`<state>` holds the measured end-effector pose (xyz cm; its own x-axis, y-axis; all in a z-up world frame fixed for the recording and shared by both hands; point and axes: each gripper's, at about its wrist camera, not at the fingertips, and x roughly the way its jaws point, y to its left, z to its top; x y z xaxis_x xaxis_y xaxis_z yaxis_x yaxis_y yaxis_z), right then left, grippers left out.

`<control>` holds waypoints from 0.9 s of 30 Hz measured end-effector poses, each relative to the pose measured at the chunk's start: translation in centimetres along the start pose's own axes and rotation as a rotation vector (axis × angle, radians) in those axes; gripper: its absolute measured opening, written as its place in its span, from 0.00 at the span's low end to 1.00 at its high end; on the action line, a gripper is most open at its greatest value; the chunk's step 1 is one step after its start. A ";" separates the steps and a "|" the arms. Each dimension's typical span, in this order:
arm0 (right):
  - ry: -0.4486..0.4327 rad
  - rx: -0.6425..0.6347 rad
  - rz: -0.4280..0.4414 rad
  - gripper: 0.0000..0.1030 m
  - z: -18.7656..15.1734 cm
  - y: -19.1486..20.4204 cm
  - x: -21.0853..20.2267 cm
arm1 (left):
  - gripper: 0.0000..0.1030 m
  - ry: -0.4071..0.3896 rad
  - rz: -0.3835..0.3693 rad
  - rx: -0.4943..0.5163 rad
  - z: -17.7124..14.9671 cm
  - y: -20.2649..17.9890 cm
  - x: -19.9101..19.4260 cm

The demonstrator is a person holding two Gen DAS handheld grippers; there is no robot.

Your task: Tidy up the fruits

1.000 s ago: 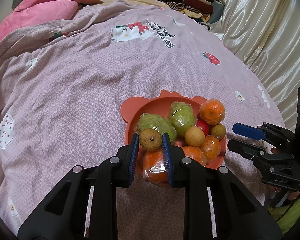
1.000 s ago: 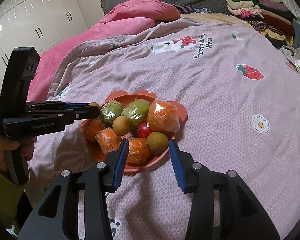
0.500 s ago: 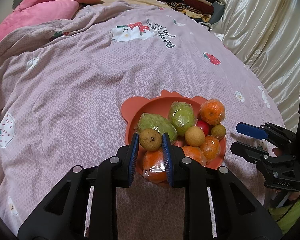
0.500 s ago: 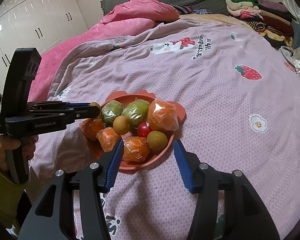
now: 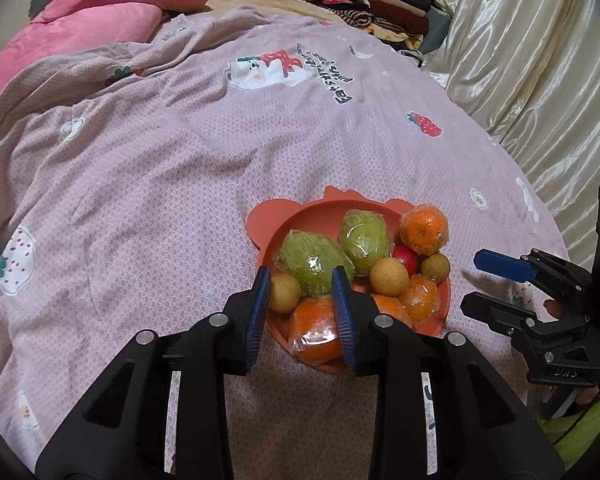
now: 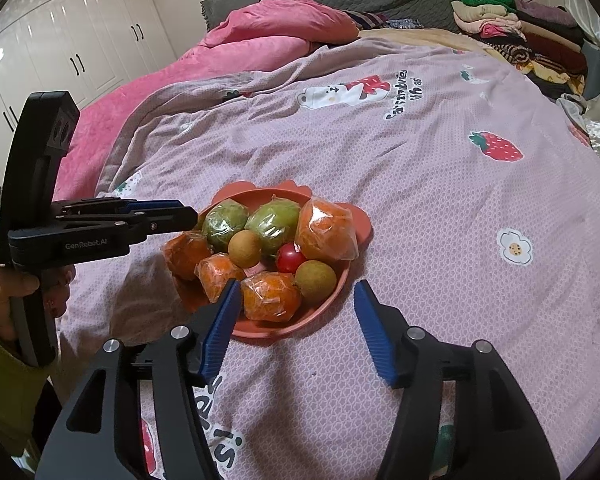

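Released just now, the small brown fruit (image 5: pixel 284 293) sits against the left gripper (image 5: pixel 302 300)'s left pad at the orange plate (image 5: pixel 284 220)'s near-left rim; those jaws have just been opening, slightly parted. Lower right, the right gripper (image 6: pixel 296 316) has been spreading too, empty. Best to back away gently so nothing rolls.

Bed with mauve strawberry-print quilt (image 5: pixel 172 184); orange bear-eared plate (image 5: pixel 268 220) sits on it, pink duvet (image 6: pixel 260 40) and folded clothes (image 6: pixel 520 36) behind.
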<state>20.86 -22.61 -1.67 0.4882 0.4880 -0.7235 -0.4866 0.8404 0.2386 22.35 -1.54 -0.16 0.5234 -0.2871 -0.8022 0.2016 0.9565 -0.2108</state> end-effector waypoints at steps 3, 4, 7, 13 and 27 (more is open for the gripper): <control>-0.001 0.000 -0.002 0.57 0.0 0.1 0.0 | 0.23 -0.004 -0.001 0.000 0.0 0.0 -0.2; -0.002 -0.001 -0.002 0.57 0.0 0.1 -0.1 | 0.23 -0.006 -0.001 -0.001 0.0 0.1 -0.2; -0.003 -0.002 -0.005 0.59 0.0 0.3 -0.2 | 0.24 -0.012 -0.001 -0.004 0.1 0.2 -0.4; -0.011 -0.006 -0.010 0.62 0.0 0.5 -0.7 | 0.31 -0.030 0.003 -0.007 0.1 0.1 -1.2; -0.062 -0.012 -0.046 0.73 0.1 1.5 -3.4 | 0.44 -0.099 0.014 -0.005 -0.3 -0.6 -5.2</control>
<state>18.51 -22.97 1.22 0.5539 0.4632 -0.6919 -0.4710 0.8595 0.1984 19.25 -0.62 3.97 0.6050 -0.2774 -0.7463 0.1896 0.9606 -0.2034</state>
